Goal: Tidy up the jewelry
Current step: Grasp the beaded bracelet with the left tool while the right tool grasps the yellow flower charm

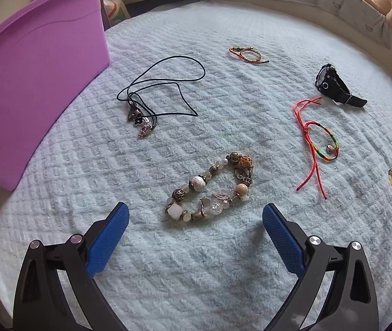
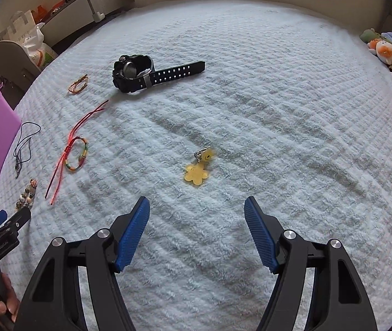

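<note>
1. My left gripper is spread wide and holds nothing. It hangs over the pale blue blanket, with the beaded bracelet lying just ahead between its blue pads.
2. My right gripper is also wide open and empty. The yellow flower charm lies on the blanket just ahead of its fingertips.
3. From the left wrist view, the purple bin stands at the left edge of the blanket. A black cord necklace with small pendants lies near it.
4. To the right of the beaded bracelet lies a red string bracelet with a multicoloured loop. Its loose ends trail toward me.
5. Farther back sits a small orange braided bracelet. A black watch rests on its side at the right, well apart from the bin.
6. Stuffed toys sit at the far right edge in the right wrist view.
</note>
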